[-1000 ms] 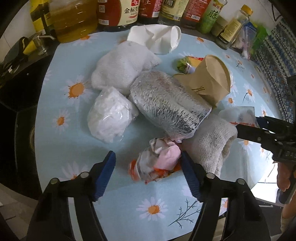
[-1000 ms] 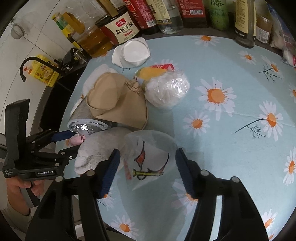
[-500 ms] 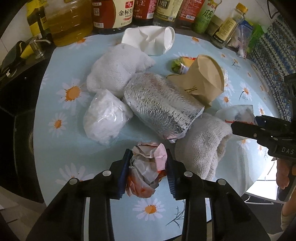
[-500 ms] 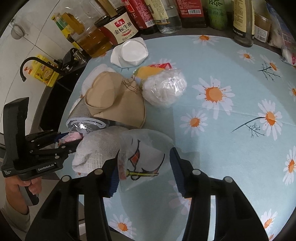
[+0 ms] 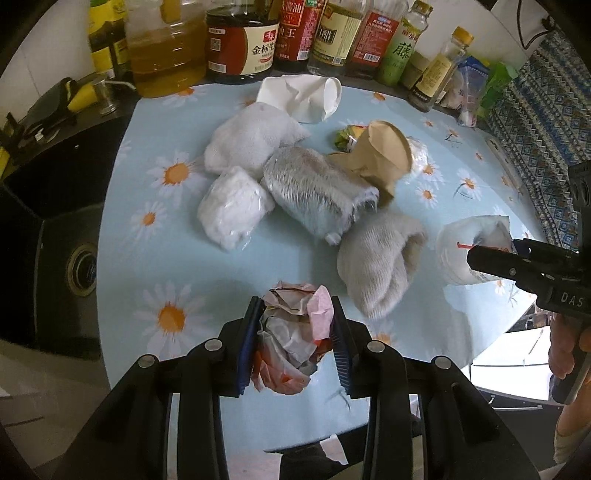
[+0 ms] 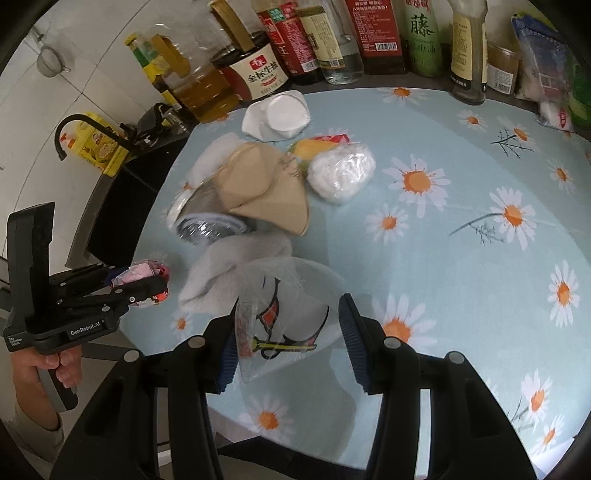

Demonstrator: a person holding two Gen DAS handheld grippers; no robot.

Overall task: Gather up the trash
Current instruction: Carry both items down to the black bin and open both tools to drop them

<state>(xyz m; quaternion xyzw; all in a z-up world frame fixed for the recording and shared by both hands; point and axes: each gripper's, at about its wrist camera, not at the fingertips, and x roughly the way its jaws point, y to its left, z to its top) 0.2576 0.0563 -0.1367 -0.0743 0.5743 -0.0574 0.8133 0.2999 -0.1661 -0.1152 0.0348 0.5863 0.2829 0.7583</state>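
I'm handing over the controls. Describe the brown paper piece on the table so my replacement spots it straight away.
On the daisy tablecloth, find the clutter heap before the sauce bottles. The brown paper cup lies crushed on its side against the silver foil roll. It is the only tan item among white and silver ones.

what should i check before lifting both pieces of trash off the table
1. Left hand-held gripper shut on the crumpled wrapper: ok, both pads press its sides.
2. Right hand-held gripper around the clear plastic cup: ok.
3. Right grip firm: cannot tell, a gap shows at one pad.
4. Grey towel clear of the cup: not ok, it lies right against it.
5. Wrapper clear of the towel: ok, they lie apart.
6. Bin to drop into: cannot tell, none is in view.
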